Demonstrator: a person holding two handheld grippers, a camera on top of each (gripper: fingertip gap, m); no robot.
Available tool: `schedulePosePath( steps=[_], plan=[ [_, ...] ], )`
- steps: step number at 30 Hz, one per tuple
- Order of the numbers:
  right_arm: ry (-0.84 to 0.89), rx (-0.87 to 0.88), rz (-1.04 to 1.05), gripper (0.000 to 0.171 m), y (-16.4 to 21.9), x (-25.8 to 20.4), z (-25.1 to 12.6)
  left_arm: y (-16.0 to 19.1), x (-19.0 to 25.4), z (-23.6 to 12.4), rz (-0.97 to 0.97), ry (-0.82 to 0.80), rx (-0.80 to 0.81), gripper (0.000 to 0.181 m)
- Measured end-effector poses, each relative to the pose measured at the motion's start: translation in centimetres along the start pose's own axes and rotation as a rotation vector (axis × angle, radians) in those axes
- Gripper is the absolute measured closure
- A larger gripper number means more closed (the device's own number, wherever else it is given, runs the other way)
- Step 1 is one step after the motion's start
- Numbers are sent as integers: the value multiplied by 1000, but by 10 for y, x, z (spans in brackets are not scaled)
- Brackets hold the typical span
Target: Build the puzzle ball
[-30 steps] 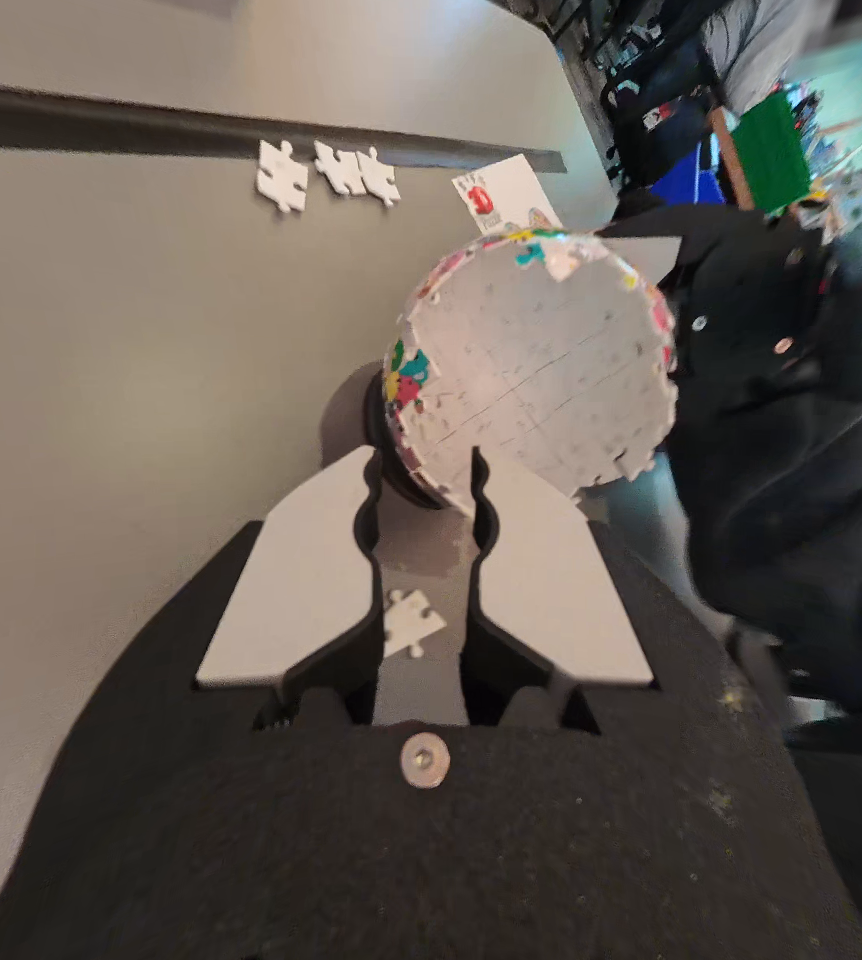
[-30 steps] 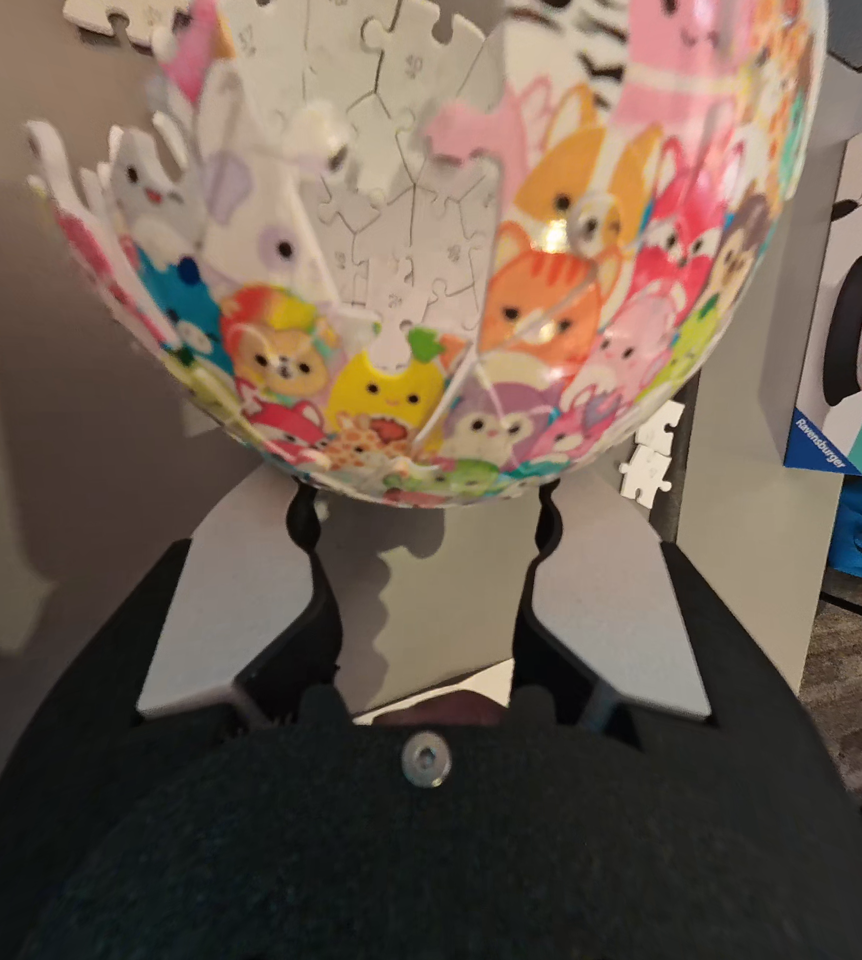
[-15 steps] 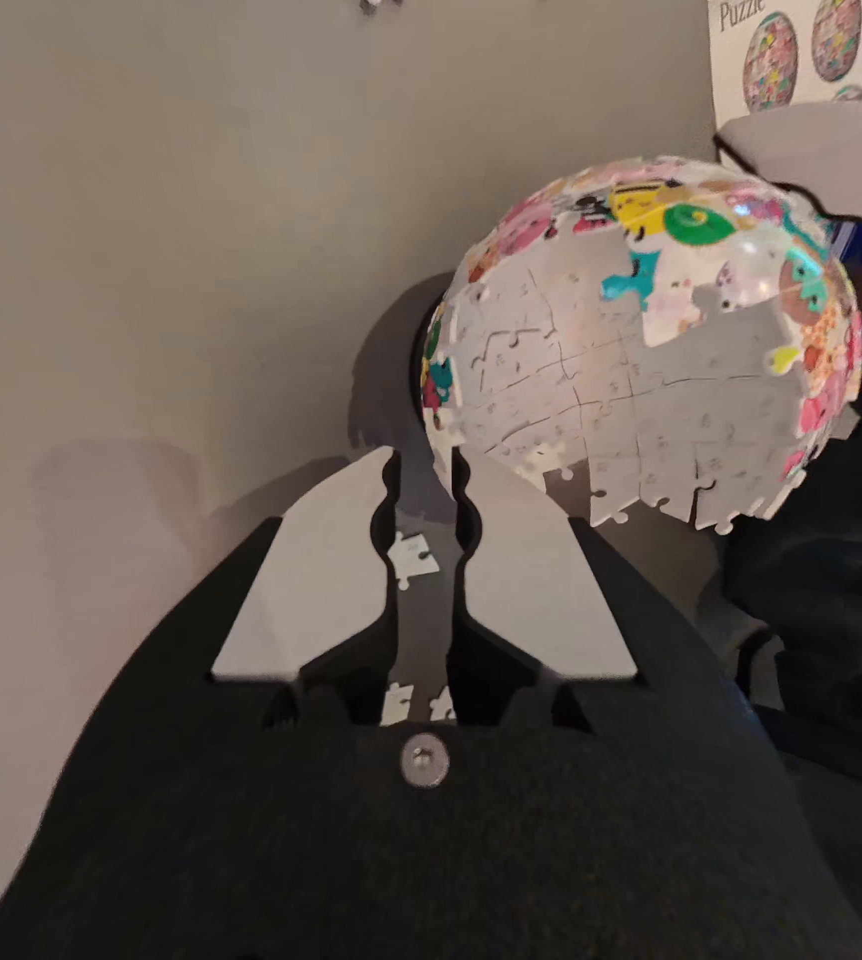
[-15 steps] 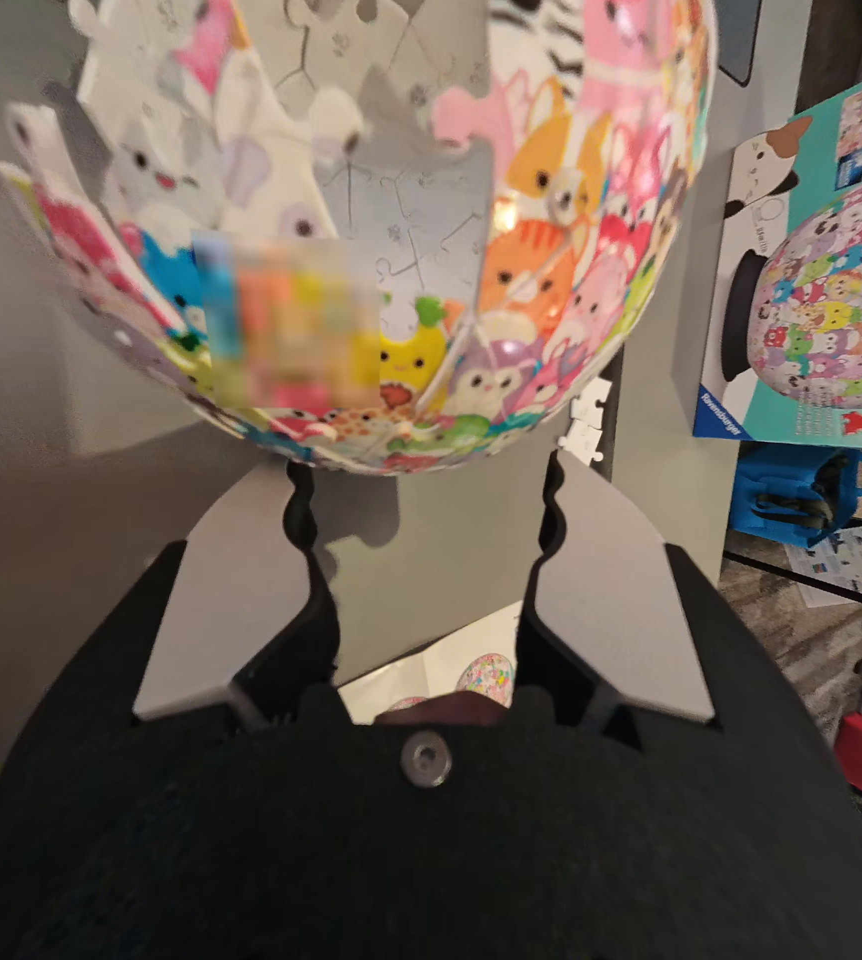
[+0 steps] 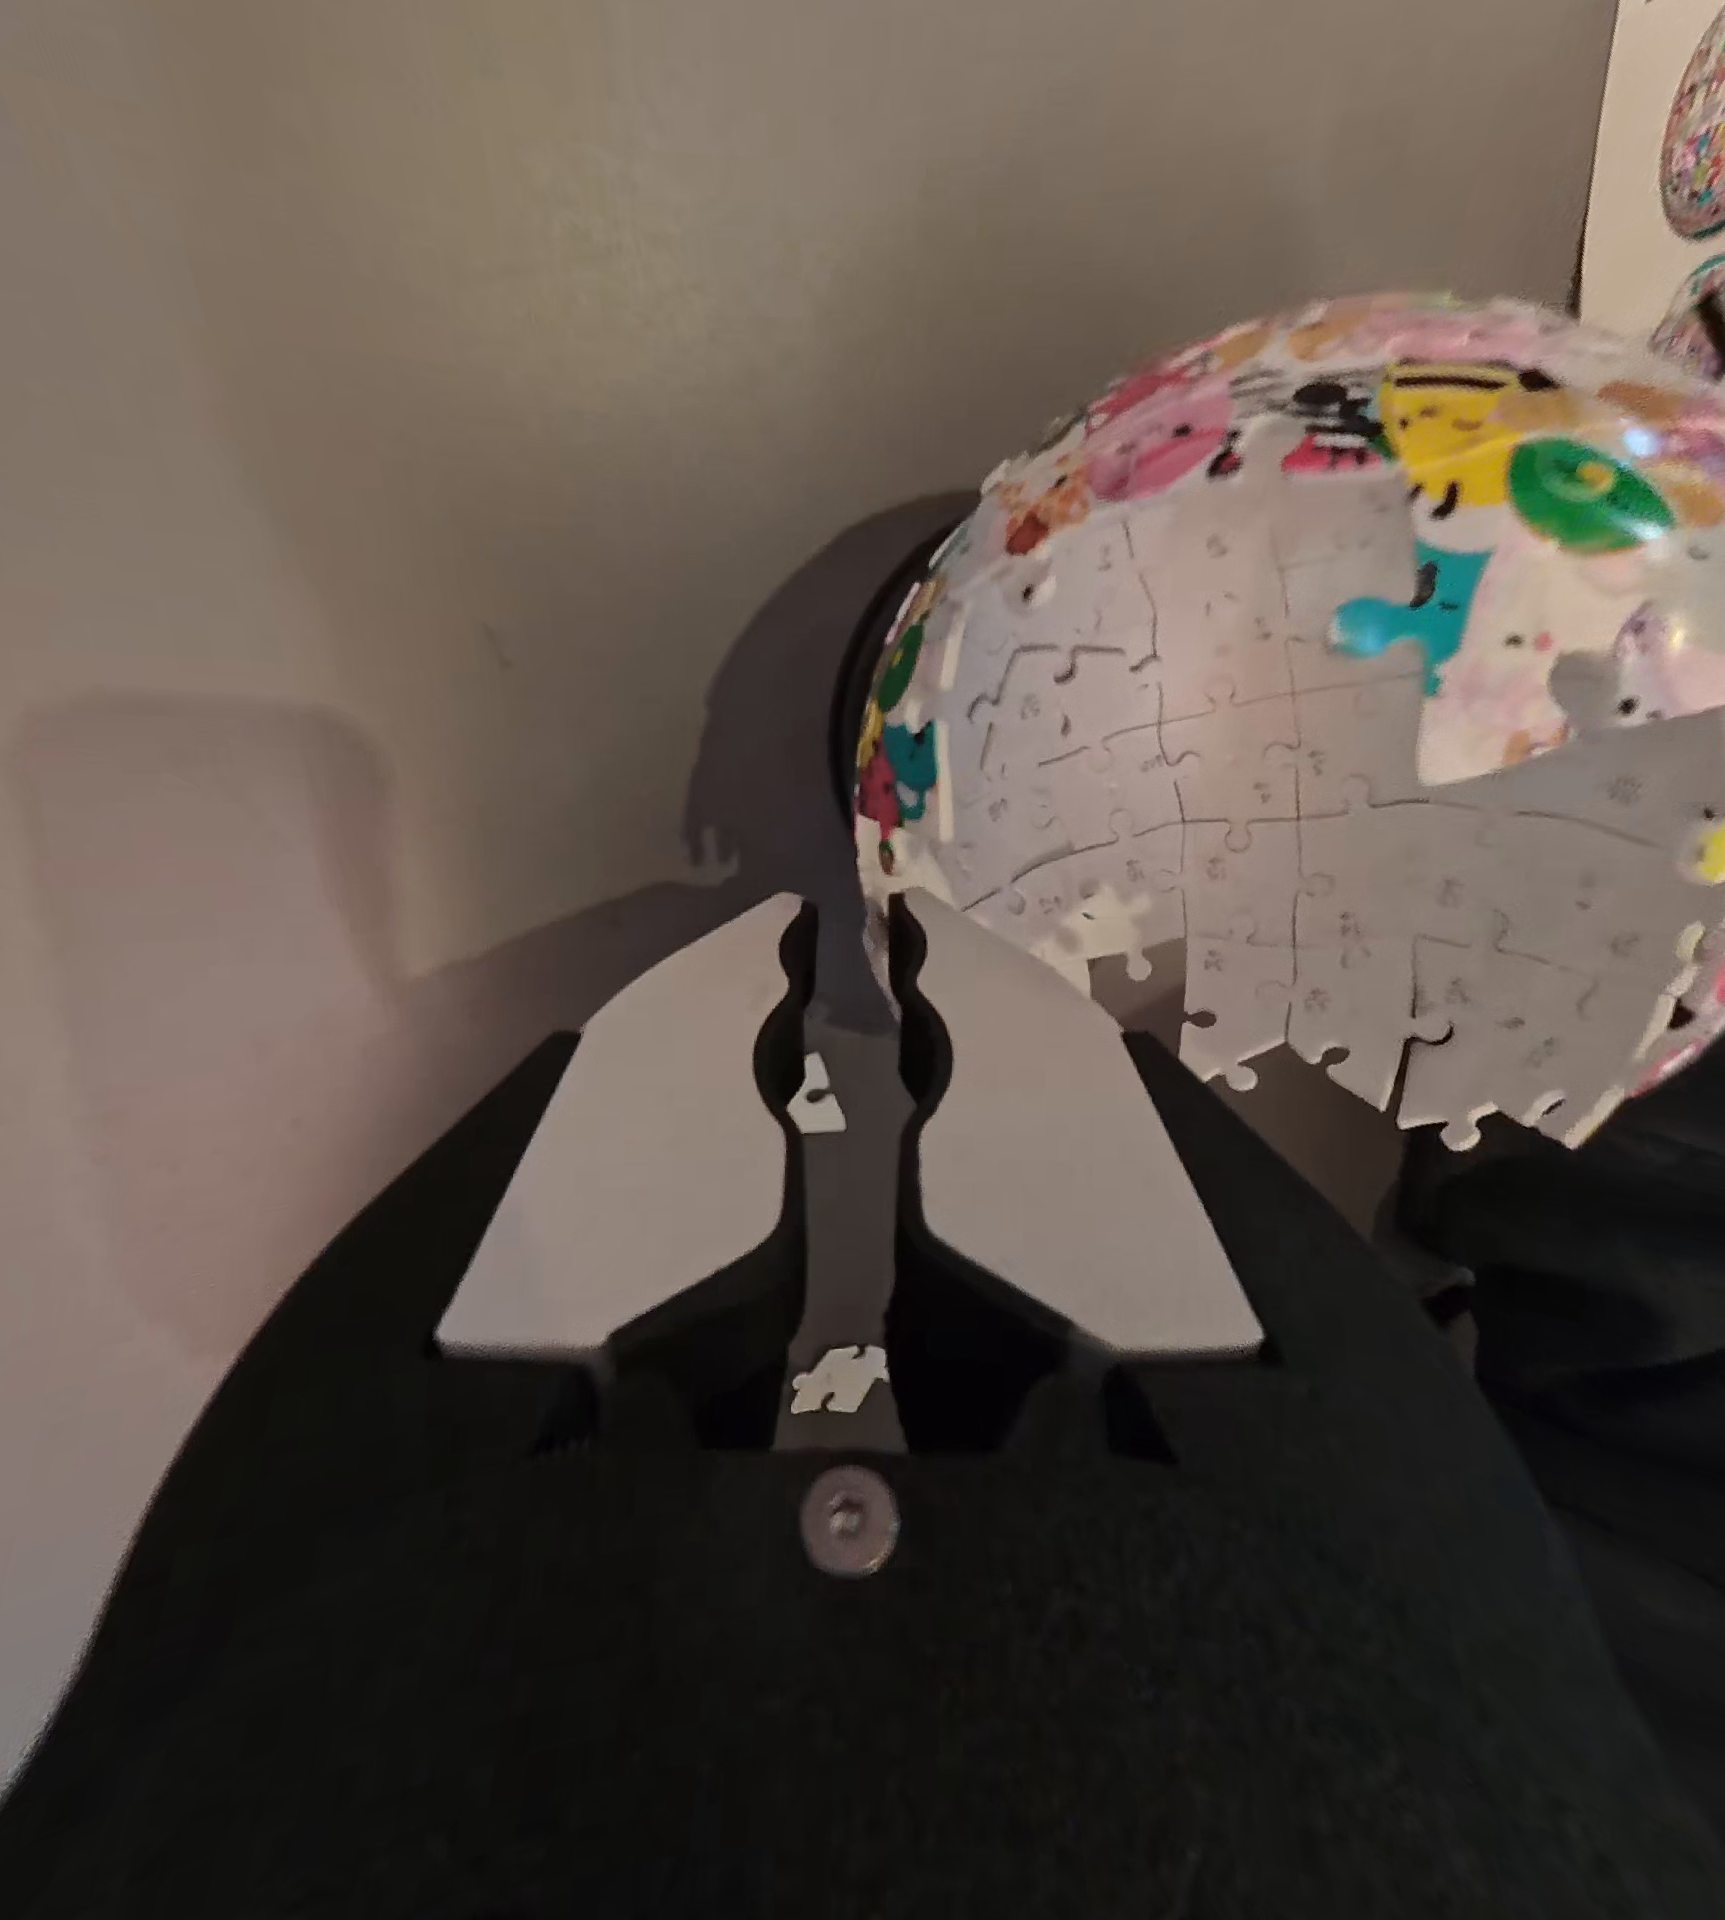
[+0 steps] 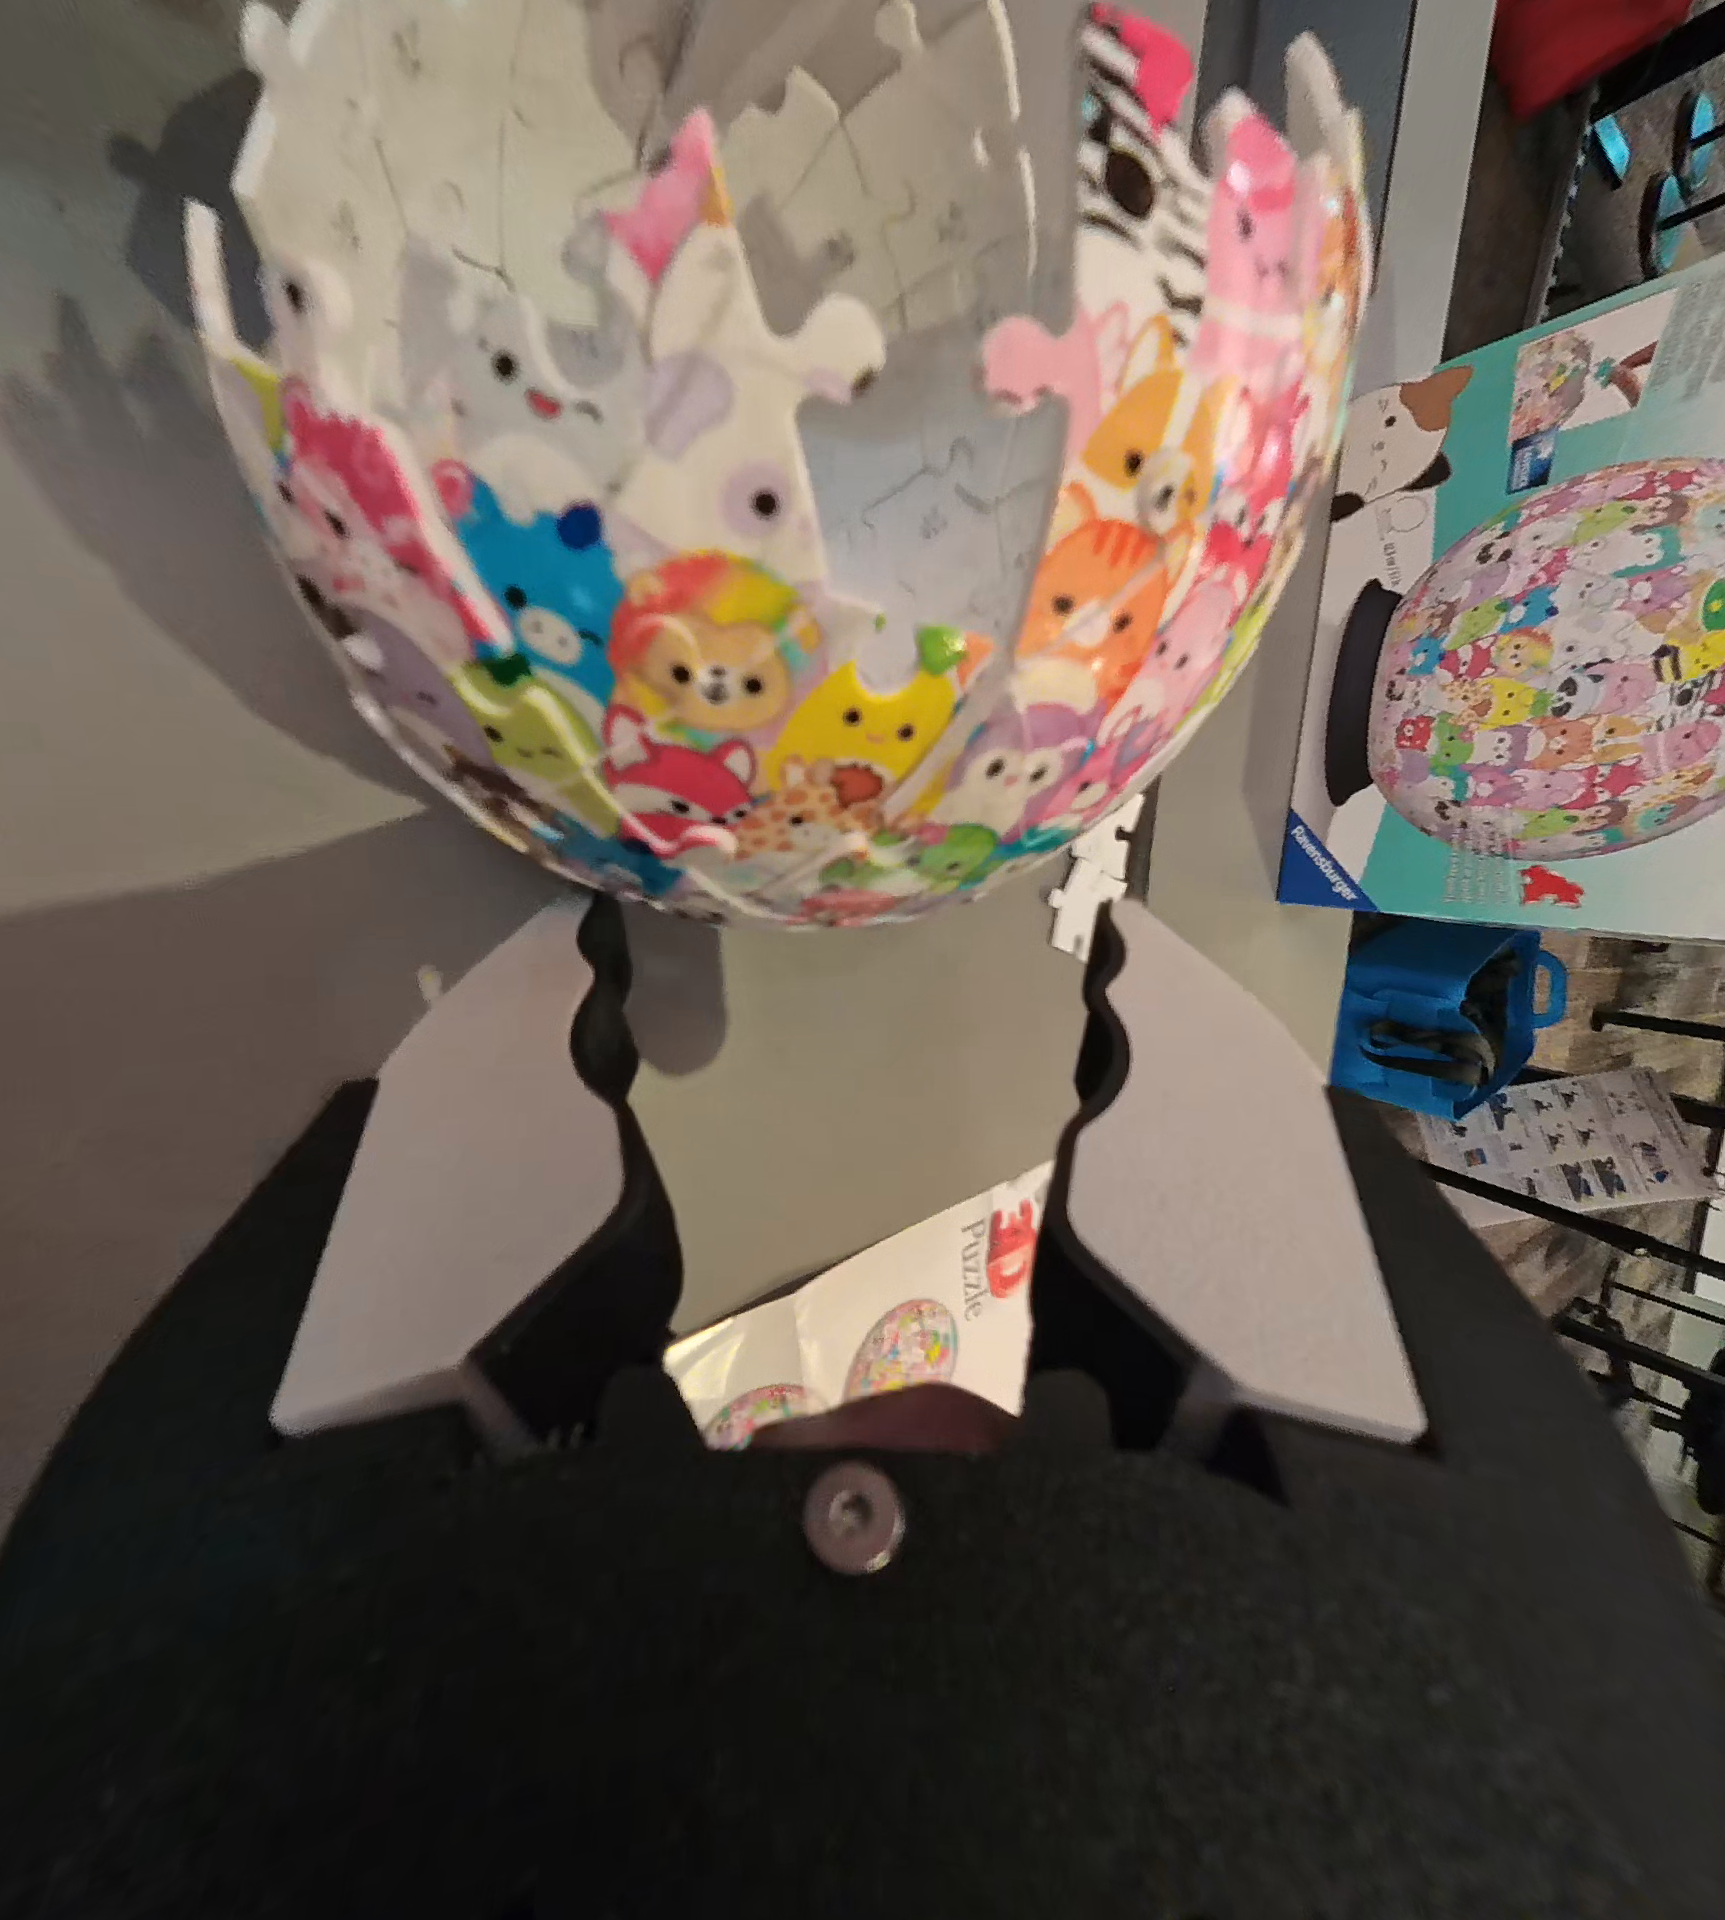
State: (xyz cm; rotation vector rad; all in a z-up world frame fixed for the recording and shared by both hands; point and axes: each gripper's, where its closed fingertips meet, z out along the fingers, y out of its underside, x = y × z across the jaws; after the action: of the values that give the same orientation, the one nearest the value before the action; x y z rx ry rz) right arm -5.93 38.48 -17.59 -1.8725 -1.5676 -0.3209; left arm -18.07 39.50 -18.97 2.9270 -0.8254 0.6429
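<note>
- At the left, the left gripper (image 5: 845, 914) has its jaws drawn narrow with only a slim gap and nothing between them; its tips are just beside the lower edge of the puzzle ball (image 5: 1357, 727); two loose puzzle pieces (image 5: 822, 1091) lie on the grey table (image 5: 318, 520) under it.
- In the middle, the ball is a half-built shell, coloured cartoon animals outside, plain white inside, with a jagged open rim; it seems to rest on a dark stand (image 5: 853, 707), partly hidden.
- I judge it light but fragile; the thin curved pieces only interlock, so a squeeze on the open rim could pop them apart; better to support it low on the closed part.
- At the right, the right gripper (image 6: 847, 925) is spread wide and empty, its tips just under the rounded bottom of the ball; whether they touch, I cannot tell; the puzzle box (image 6: 1585, 623) stands further right.
</note>
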Motion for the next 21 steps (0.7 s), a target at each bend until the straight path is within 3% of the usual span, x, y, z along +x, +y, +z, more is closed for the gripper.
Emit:
schedulePosePath(
  steps=[4,18,21],
  plan=[
    [9,-6,1,88,1,4,-1,-2,3,-2,6,-6,-9,177],
    [18,-34,-17,87,1,3,-2,-2,4,-3,52,-71,5,178],
    [20,-39,-5,87,4,4,-3,-7,8,-14,60,-21,57,160]
  ],
)
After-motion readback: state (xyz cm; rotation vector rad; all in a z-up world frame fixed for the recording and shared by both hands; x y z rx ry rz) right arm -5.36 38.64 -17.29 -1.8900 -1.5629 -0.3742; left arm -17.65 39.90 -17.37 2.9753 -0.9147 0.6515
